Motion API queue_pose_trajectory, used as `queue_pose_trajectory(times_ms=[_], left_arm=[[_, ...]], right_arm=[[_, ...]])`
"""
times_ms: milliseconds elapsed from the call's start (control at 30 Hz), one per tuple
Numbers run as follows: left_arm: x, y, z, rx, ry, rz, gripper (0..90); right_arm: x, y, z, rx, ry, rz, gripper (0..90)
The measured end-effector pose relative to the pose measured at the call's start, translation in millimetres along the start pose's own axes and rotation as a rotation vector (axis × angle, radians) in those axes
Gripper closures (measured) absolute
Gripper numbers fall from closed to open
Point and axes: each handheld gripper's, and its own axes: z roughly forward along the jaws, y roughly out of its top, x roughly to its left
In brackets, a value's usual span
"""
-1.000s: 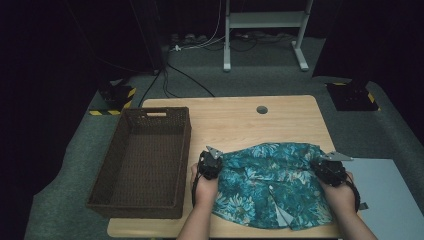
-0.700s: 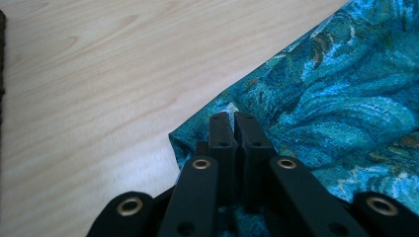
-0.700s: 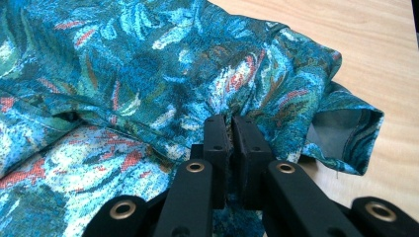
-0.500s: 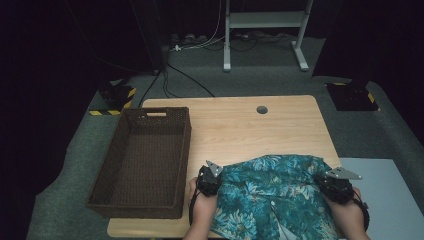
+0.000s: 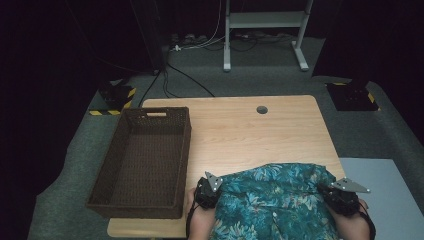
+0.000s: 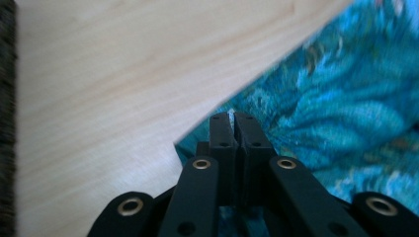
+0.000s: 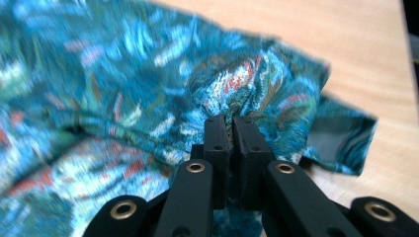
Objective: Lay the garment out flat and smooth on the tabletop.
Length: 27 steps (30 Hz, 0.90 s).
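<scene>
A teal leaf-print shirt (image 5: 272, 197) lies at the near edge of the wooden table (image 5: 240, 130), partly hanging over the front. My left gripper (image 5: 212, 189) holds its left edge and is shut on the fabric, as the left gripper view shows at the shirt (image 6: 316, 108) with my left gripper (image 6: 232, 117). My right gripper (image 5: 336, 196) is shut on a bunched fold at the shirt's right side. In the right gripper view, cloth (image 7: 148, 74) puckers around my right gripper (image 7: 229, 121).
A dark woven basket (image 5: 142, 162) stands open on the left part of the table. A cable hole (image 5: 262, 109) sits near the far edge. A grey-blue mat (image 5: 390, 195) lies on the floor at right, and a white stand (image 5: 265, 30) is behind.
Both grippers have pulled the shirt toward the near edge of the table; more bare wood shows beyond it, and the shirt's lower part now hangs past the front.
</scene>
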Motion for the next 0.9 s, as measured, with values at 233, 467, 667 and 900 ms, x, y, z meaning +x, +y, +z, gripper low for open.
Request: queue_pose_trajectory(times_ms=[233,467,667,900], left_arm=[[14.0,36.5,-9.2,-0.086,0.019,-0.017,87.5],[13.1,52.8,-13.2,-0.127,0.004,-0.018,86.6],[2.2,27.9,-9.8,-0.106,-0.049,-0.071,76.6],[-7.4,10.9,-7.9,-0.088,-0.088,-0.113,60.2]], right_arm=[[-3.1,30.1,-15.6,-0.096,-0.020,-0.008,85.9],[-13.5,59.4,-13.2,-0.136,-0.038,-0.006,85.9],[-13.1,55.6,-3.7,-0.109,-0.033,-0.001,85.9],[-10.2,41.7,0.5,-0.086,-0.028,0.012,85.9]])
